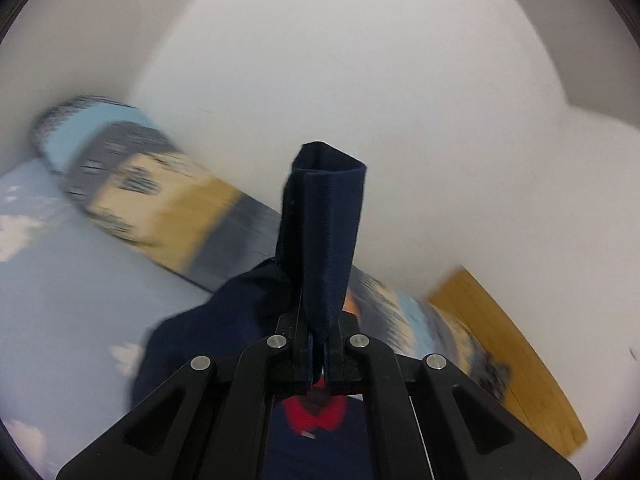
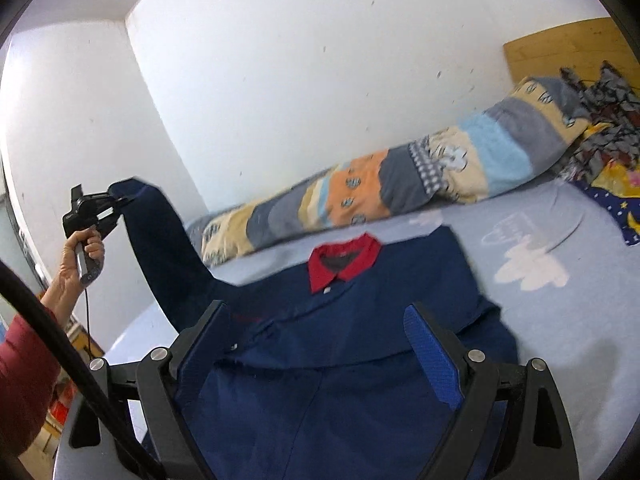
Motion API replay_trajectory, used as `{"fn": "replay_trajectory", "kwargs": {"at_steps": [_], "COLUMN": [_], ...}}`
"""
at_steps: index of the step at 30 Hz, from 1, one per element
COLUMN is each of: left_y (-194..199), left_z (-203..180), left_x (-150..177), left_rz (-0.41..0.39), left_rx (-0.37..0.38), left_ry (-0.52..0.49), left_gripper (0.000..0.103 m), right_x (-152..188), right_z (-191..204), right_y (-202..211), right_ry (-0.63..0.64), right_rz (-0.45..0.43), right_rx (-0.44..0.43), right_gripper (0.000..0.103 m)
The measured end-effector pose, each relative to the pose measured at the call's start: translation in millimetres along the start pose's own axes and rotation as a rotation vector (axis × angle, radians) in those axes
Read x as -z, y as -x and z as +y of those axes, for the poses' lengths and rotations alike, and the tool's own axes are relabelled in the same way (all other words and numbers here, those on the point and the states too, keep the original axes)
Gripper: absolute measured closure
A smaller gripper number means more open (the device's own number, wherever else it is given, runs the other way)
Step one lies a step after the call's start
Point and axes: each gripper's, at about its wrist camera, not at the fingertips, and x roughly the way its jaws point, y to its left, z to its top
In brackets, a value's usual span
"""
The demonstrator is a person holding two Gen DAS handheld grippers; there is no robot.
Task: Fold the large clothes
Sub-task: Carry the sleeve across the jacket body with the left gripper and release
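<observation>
Left wrist view: The left claw [image 1: 316,354] is clamped on the cuff [image 1: 326,240] of a navy sleeve. The cuff stands straight ahead of the claw, projecting forward past the fingertips, with its open end farthest away. The rest of the sleeve drops away below and to the left of the claw. A red collar [image 1: 316,414] shows directly beneath the claw, so the shirt body lies under and behind the grip point. A striped bolster [image 1: 160,208] crosses the background on the bed [image 1: 52,300]; it is blurred.

Right wrist view: The right claw [image 2: 326,356] stands wide apart and holds nothing. The shirt [image 2: 360,312] lies flat on the bed directly ahead of and beneath this claw, collar at the far end, long axis running away from the claw. The sleeve [image 2: 168,256] rises from the shirt's left shoulder, up and to the left, to the left claw held in the person's hand [image 2: 82,258].

Judgement: the fold turns on the sleeve's line. It extends outward from the body, so the left claw, the only one gripping, must carry the cuff to the right across the shirt. The right claw is nearer the body and hem.
</observation>
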Motion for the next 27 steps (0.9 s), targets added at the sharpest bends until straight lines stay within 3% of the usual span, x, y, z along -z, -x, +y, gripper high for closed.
{"fn": "replay_trajectory", "kwargs": {"at_steps": [5, 8, 11, 16, 19, 22, 24, 25, 26, 27], "left_y": [-74, -123, -179, -242, -264, -271, -255, -250, -245, -233], "left_z": [-82, -108, -129, -150, -151, -140, -137, -134, -130, -131], "left_x": [63, 118, 193, 314, 394, 441, 448, 442, 432, 419], "left_rz": [0.132, 0.225, 0.346, 0.525, 0.642, 0.721, 0.741, 0.743, 0.738, 0.715], "left_rx": [0.12, 0.186, 0.209, 0.187, 0.13, 0.05, 0.063, 0.076, 0.086, 0.101], "left_ry": [-0.05, -0.025, -0.024, -0.001, -0.038, -0.078, -0.08, -0.079, -0.077, -0.08], "left_gripper": [0.1, 0.1, 0.1, 0.1, 0.1, 0.093, 0.086, 0.069, 0.045, 0.038], "right_x": [-12, -16, -19, -22, -21, -21, -21, -21, -21, -22], "right_z": [-8, -9, -12, -17, -18, -19, -21, -23, -25, -29], "right_y": [24, 34, 40, 42, 40, 38, 38, 38, 38, 38], "right_ry": [-0.034, -0.046, -0.058, -0.082, -0.093, -0.09, -0.088, -0.09, -0.093, -0.1], "right_rz": [-0.058, -0.086, -0.102, -0.114, -0.106, -0.096, -0.095, -0.099, -0.103, -0.108], "right_rx": [-0.007, -0.014, -0.023, -0.026, -0.026, -0.019, -0.012, -0.002, 0.005, 0.015], "right_gripper": [0.01, 0.01, 0.01, 0.01, 0.01, 0.01, 0.01, 0.01, 0.01, 0.01]}}
